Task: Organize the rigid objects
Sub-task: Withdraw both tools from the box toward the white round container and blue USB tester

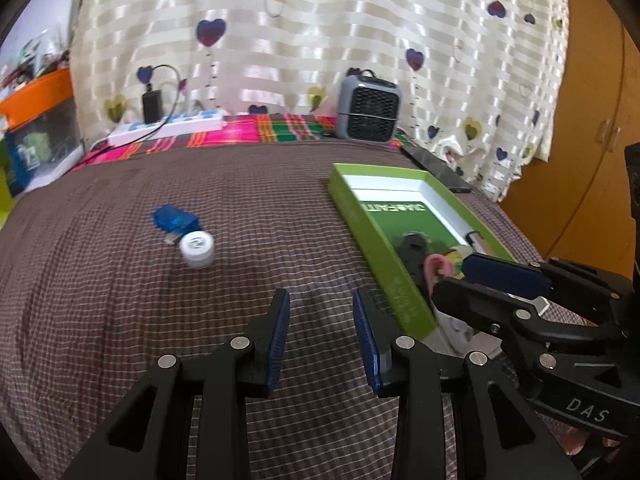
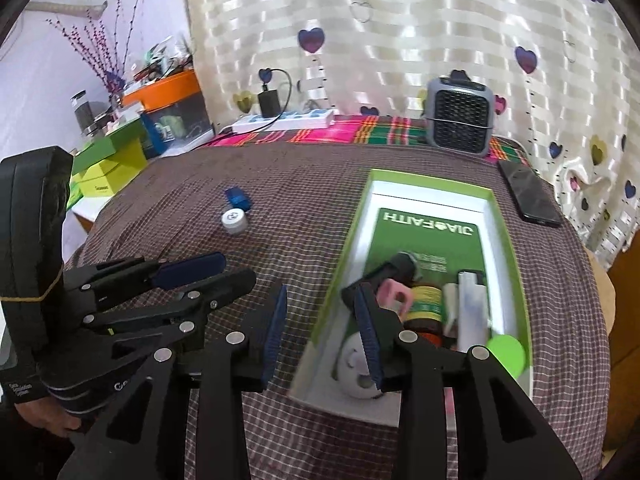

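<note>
Left wrist view: left gripper [image 1: 322, 336], fingers apart and empty, hovers over the cloth [image 1: 120, 320]; jar [image 1: 197, 249] touches the blue piece [image 1: 174, 219]; box [image 1: 360, 216] lies right.

Right wrist view: right gripper [image 2: 324, 332], fingers apart, empty, over the box's [image 2: 348, 240] near left corner, which holds bottles.

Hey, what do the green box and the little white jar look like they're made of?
The green box looks like matte cardboard: thin straight walls, white inside, printed lettering. The white jar looks like smooth plastic with a slight sheen on its lid, though glazed glass can't be ruled out from this blurry view.
</note>
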The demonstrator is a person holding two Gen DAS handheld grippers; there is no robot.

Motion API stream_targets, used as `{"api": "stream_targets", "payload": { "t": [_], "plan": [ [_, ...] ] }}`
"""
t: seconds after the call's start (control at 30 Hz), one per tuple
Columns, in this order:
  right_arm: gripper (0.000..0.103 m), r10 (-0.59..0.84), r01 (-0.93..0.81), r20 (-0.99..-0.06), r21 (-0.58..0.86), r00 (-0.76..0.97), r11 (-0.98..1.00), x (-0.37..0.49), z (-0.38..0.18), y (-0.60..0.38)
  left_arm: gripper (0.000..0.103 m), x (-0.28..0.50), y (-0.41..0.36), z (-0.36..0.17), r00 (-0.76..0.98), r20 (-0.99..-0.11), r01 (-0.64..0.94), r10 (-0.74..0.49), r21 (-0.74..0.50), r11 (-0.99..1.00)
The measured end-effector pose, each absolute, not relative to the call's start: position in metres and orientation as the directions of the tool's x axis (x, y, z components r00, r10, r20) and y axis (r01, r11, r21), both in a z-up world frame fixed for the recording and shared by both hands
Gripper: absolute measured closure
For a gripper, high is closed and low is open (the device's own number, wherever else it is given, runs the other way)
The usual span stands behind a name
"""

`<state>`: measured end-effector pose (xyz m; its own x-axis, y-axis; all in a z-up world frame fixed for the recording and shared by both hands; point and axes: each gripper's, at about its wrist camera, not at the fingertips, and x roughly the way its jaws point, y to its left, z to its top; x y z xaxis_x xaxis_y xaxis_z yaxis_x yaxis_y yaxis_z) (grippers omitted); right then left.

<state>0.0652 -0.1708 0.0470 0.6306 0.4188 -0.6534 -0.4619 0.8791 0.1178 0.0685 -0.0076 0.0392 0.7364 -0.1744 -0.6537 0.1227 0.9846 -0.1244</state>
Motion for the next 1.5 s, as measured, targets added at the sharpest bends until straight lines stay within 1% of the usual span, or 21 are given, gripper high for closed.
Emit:
{"api": "stream_targets", "payload": {
  "t": [0.23,0.53,1.03,1.27,1.5],
  "plan": [
    [0.066,0.430,-0.489,-0.661,0.108,0.615,0.865,0.067,0.046,-0.155,0.071,0.070,0.009,0.037,0.739,-0.661,0.075,-0.132,-0.115,0.991],
    [0.066,0.434,-0.522,-0.677,0.087,0.594,0.849,0.076,0.046,-0.130,0.071,0.069,0.028,0.032,0.740,-0.663,0.046,-0.115,-0.121,0.992],
    [0.066,0.461,-0.599,-0.728,0.086,0.508,0.796,0.113,0.030,-0.052,0.071,0.076,0.105,0.023,0.741,-0.670,-0.085,-0.050,-0.167,0.982],
    [0.066,0.447,-0.599,-0.753,0.089,0.483,0.796,0.138,0.019,-0.023,0.071,0.079,0.131,0.022,0.745,-0.667,-0.121,-0.037,-0.189,0.974],
    [0.066,0.411,-0.557,-0.771,0.088,0.487,0.826,0.160,0.007,-0.011,0.071,0.085,0.139,0.023,0.739,-0.672,-0.114,-0.047,-0.194,0.974]
  ]
}}
